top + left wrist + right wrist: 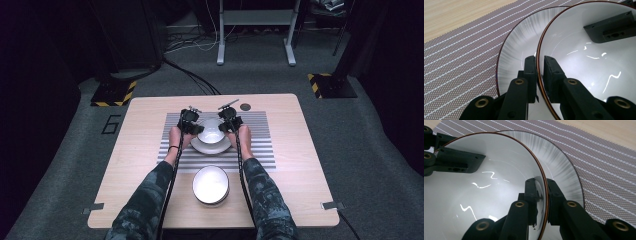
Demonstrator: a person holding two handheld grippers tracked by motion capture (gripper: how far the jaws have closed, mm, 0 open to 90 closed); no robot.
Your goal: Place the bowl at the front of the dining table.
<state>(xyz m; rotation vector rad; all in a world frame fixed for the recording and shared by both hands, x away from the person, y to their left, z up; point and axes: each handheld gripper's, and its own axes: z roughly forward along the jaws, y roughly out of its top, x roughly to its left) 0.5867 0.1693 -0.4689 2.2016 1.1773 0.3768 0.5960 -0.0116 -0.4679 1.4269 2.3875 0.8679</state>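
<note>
A white bowl [211, 130] with a thin brown rim sits over a white plate [212, 147] on a grey striped placemat [260, 145]; whether it touches the plate I cannot tell. My left gripper [194, 126] is shut on the bowl's left rim, one jaw inside and one outside. The left gripper view shows that grip [539, 60] on the bowl [586, 62], with the plate [519, 45] beneath. My right gripper [229, 124] is shut on the opposite rim. In the right gripper view [541, 181] it clamps the bowl [486, 182] above the plate [560, 162].
A second white bowl [211, 184] stands near the front edge of the wooden table [145, 115], between the person's forearms. A dark round hole [245, 106] lies behind the placemat. Cables trail off the table's far edge onto the carpet.
</note>
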